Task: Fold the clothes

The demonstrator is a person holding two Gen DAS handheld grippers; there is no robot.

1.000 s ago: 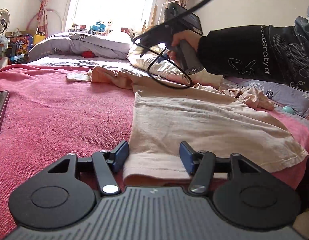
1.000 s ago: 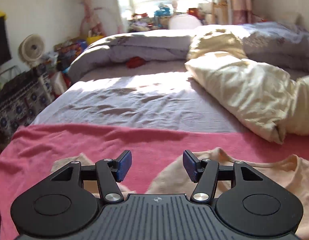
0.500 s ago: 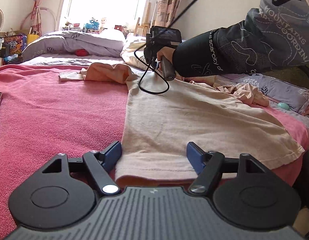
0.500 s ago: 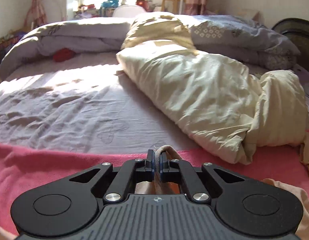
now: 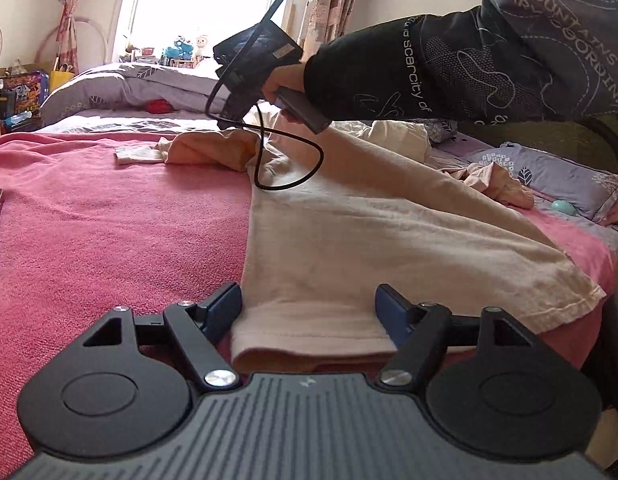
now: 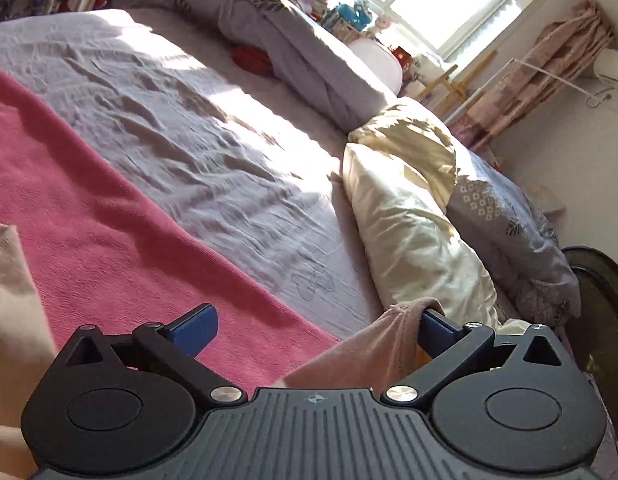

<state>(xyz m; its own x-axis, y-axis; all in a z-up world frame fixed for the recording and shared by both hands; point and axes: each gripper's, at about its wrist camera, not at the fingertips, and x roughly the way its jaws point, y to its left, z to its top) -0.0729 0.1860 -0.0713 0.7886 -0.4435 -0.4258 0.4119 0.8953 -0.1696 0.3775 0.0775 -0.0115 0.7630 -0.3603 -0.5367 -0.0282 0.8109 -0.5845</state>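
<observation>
— Position of the beige shirt (image 5: 373, 240)?
— Spread flat on the pink blanket (image 5: 109, 232) of the bed, hem just in front of the left hand-held gripper (image 5: 309, 312).
— State of that one?
— Apart, hem edge between the blue pads (image 5: 225, 310), not pressed.
— And the right hand-held gripper (image 6: 315, 326)?
— Wide apart, just opened after a full closing; fold of pinkish-beige cloth (image 6: 373, 348) draped on one pad (image 6: 437, 330), not clamped. Seen in the left view over the collar end, in a hand (image 5: 281, 80) with dark printed sleeve (image 5: 449, 68), black cable (image 5: 285, 160) looping down onto the shirt.
— Behind?
— Cream pillow (image 6: 413, 216) and grey sheet (image 6: 189, 132).
</observation>
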